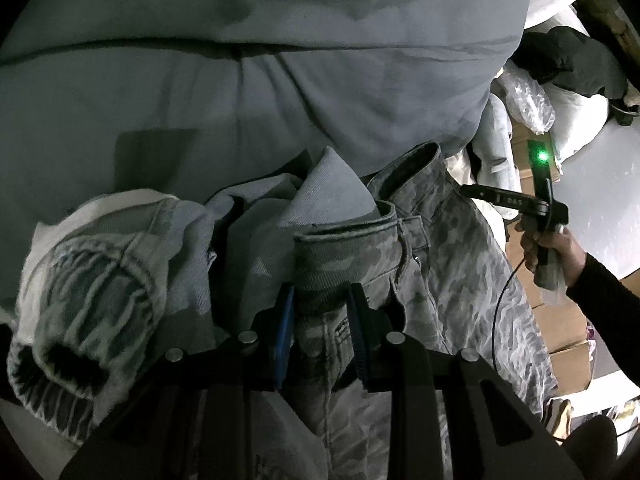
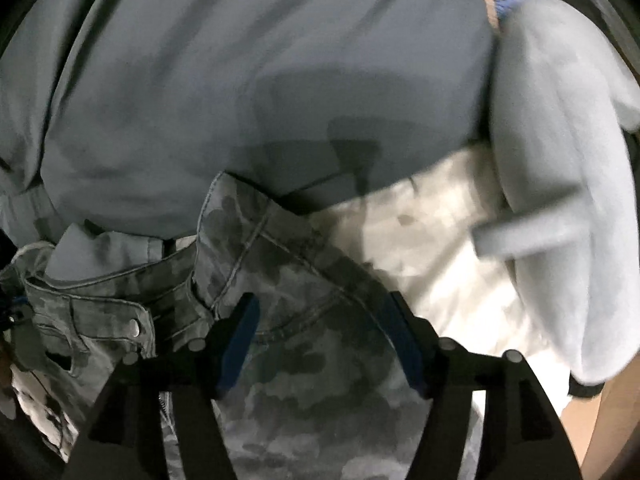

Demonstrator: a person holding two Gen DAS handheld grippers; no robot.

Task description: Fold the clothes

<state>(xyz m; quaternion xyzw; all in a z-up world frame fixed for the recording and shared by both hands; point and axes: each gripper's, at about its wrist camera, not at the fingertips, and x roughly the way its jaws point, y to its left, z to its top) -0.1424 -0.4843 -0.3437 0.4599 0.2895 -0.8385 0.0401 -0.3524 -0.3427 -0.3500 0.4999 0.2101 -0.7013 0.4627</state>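
Observation:
Grey camouflage trousers (image 1: pixel 440 240) lie on a grey-blue sheet (image 1: pixel 240 80), the waistband bunched up. My left gripper (image 1: pixel 320 312) is shut on the trousers' waistband, which stands up between the blue pads. A turned-up cuffed leg end (image 1: pixel 80 312) lies at the left. In the right wrist view the trousers (image 2: pixel 288 280) fill the lower middle, with the waist button (image 2: pixel 136 326) at the left. My right gripper (image 2: pixel 324 336) is open, its fingers spread just above the camouflage cloth. It also shows from the side in the left wrist view (image 1: pixel 516 200), held by a hand.
A light grey plush cushion (image 2: pixel 560 200) lies at the right on a white cloth (image 2: pixel 440 248). Cardboard boxes (image 1: pixel 560 320), plastic bags (image 1: pixel 528 104) and a dark garment (image 1: pixel 572 60) are stacked beyond the bed's right side.

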